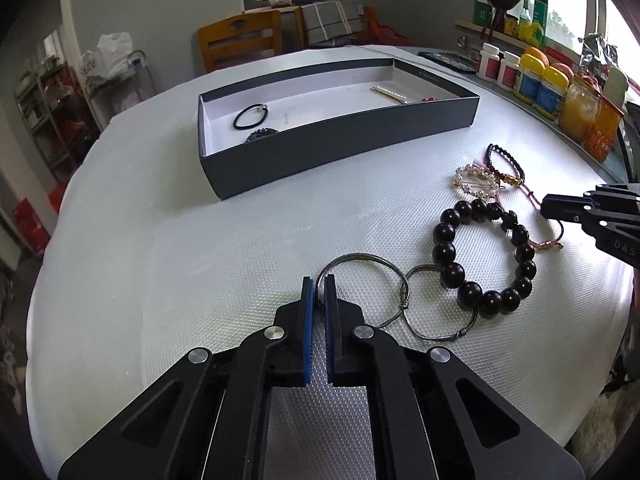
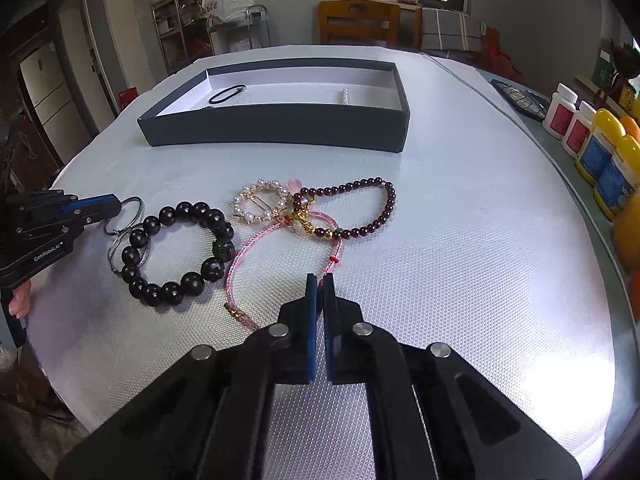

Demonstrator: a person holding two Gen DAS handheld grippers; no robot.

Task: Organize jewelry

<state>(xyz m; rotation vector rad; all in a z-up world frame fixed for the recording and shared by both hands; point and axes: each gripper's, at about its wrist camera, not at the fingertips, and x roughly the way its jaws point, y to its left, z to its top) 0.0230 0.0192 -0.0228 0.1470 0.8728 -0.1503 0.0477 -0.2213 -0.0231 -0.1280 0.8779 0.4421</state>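
Observation:
My left gripper (image 1: 319, 285) is shut on a silver wire bangle (image 1: 362, 261), which lies on the white table mat; it also shows in the right wrist view (image 2: 134, 210). A second silver bangle (image 1: 430, 334) links to it and lies under a black bead bracelet (image 1: 480, 252). My right gripper (image 2: 320, 282) is shut and empty, hovering beside a pink cord bracelet (image 2: 256, 248). A pearl hair clip (image 2: 260, 202) and a dark red bead bracelet (image 2: 360, 204) lie behind it. The dark box (image 1: 336, 140) holds a black hair tie (image 1: 250, 115) and a pearl hairpin (image 1: 390, 95).
Bottles and jars (image 1: 540, 84) line the table's right edge. A wooden chair (image 1: 240, 42) stands behind the table. A shelf rack (image 2: 180, 20) stands at the back left of the room.

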